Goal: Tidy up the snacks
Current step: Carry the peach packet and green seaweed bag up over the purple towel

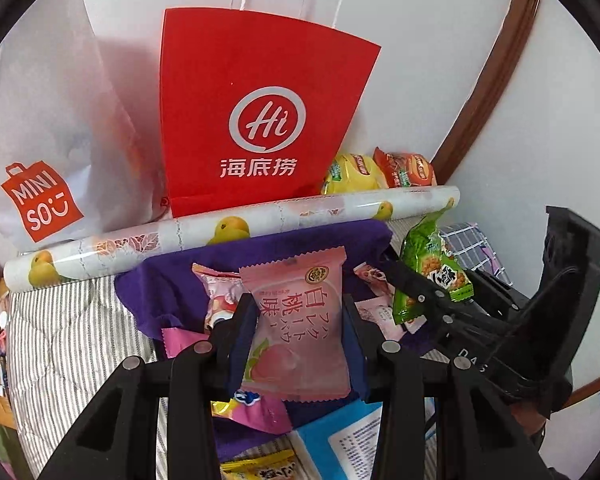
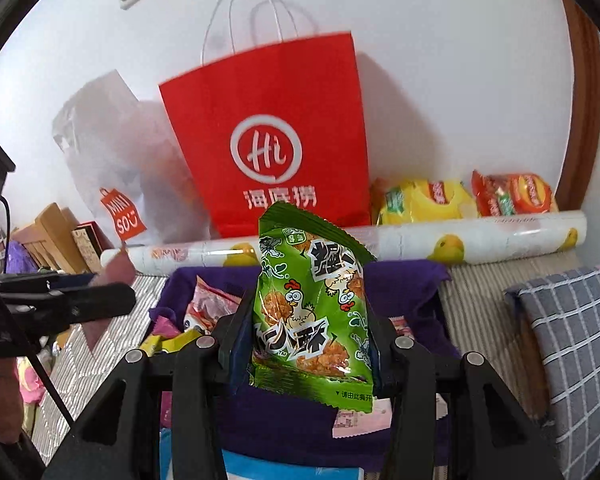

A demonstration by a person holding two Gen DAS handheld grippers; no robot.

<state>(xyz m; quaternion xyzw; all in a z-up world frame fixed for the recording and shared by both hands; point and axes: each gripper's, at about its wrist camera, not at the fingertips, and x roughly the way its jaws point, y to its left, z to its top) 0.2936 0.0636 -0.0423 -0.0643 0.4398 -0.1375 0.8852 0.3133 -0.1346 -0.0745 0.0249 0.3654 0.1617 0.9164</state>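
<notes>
Gripping a pink peach-print snack packet (image 1: pixel 298 340) between its two black fingers, the left tool (image 1: pixel 300 316) is holding that packet upright above a purple cloth (image 1: pixel 300 240) spread on a grey-striped bed cover (image 1: pixel 72 332). The right tool (image 2: pixel 306 312) is clamping a green crinkled snack packet with cartoon chickens (image 2: pixel 308 304), its jaws pressing on the packet's two side edges. In the left wrist view the right tool is showing at the right, with the green packet (image 1: pixel 432 268) standing up from it.

More small wrappers, pink and yellow, are lying loose on the purple cloth beneath both tools, and a blue-and-white flat pack (image 1: pixel 340 440) is lying at the near edge. Behind the cloth a long roll of white paper printed with yellow fruit (image 1: pixel 236 232) is lying across the bed. Behind the roll a red paper carrier bag with white string handles (image 2: pixel 276 140) is standing upright against the white wall, with a white plastic shopping bag bearing a red logo (image 1: pixel 52 140) beside it on its left. To the red bag's right a yellow crisp packet (image 2: pixel 424 196) and a red-orange crisp packet (image 2: pixel 516 194) are lying side by side against the wall. A grey checked cushion (image 2: pixel 572 340) is resting on the bed at the right.
</notes>
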